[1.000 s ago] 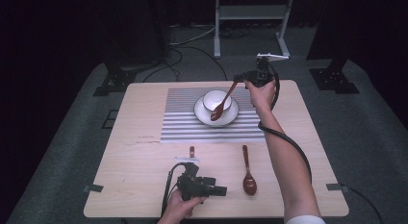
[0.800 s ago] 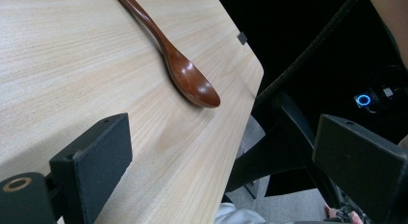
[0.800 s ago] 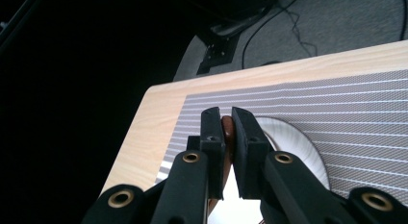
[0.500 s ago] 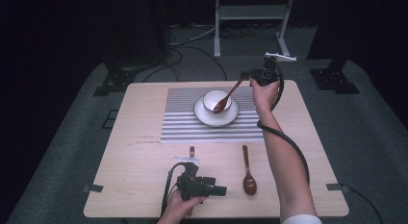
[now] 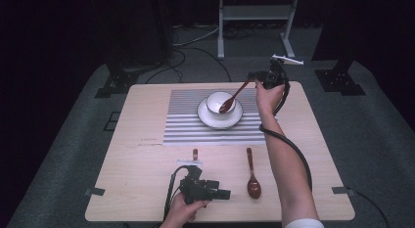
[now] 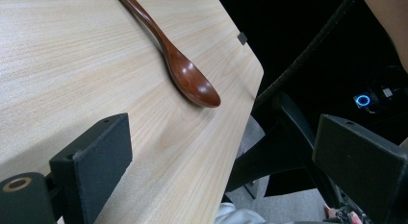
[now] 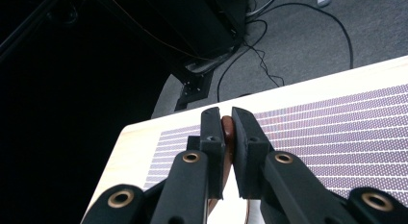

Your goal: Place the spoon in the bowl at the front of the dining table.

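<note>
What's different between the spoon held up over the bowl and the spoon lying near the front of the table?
The held spoon is clamped by its handle in the right gripper and slants down, its scoop in the white bowl. The loose spoon lies flat on the bare table, gripped by nothing, its scoop toward the front edge. The held one is over the striped mat; the loose one is off it. Both are dark reddish-brown wood and look alike in shape.

Glossy brown wooden spoon on a pale matt wood-grain desk (fingers matt black, foam-like); glossy white bowl.
</note>
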`<state>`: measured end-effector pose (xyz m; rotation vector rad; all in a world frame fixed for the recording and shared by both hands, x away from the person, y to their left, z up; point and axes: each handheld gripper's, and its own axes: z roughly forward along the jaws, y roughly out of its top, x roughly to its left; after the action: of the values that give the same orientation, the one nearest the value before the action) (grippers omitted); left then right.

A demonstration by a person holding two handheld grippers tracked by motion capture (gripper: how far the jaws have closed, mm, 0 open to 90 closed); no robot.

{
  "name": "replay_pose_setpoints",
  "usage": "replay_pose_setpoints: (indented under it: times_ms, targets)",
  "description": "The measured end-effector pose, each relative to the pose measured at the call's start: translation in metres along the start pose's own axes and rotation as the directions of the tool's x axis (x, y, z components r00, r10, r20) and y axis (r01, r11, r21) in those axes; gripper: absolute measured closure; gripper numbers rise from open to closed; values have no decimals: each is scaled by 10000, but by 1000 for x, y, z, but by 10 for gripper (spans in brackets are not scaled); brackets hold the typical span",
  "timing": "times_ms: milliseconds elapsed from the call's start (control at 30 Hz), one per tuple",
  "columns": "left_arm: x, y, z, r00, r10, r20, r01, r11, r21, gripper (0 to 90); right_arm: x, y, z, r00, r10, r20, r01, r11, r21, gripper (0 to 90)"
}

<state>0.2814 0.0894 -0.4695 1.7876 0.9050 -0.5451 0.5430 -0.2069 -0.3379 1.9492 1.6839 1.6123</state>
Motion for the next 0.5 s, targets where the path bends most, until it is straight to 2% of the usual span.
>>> replay_pose_setpoints:
  times_ms: [200, 500]
  targets:
    - [0, 0, -1, 10000, -1, -11, 1, 10000, -24, 54, 1, -3, 1, 9995, -210, 226, 213, 9997, -133, 833]
    - [1, 0, -1, 10000, 32, -8, -32, 10000, 2, 54, -3, -9, 7, 9993, -262, 264, 258, 9995, 163, 832]
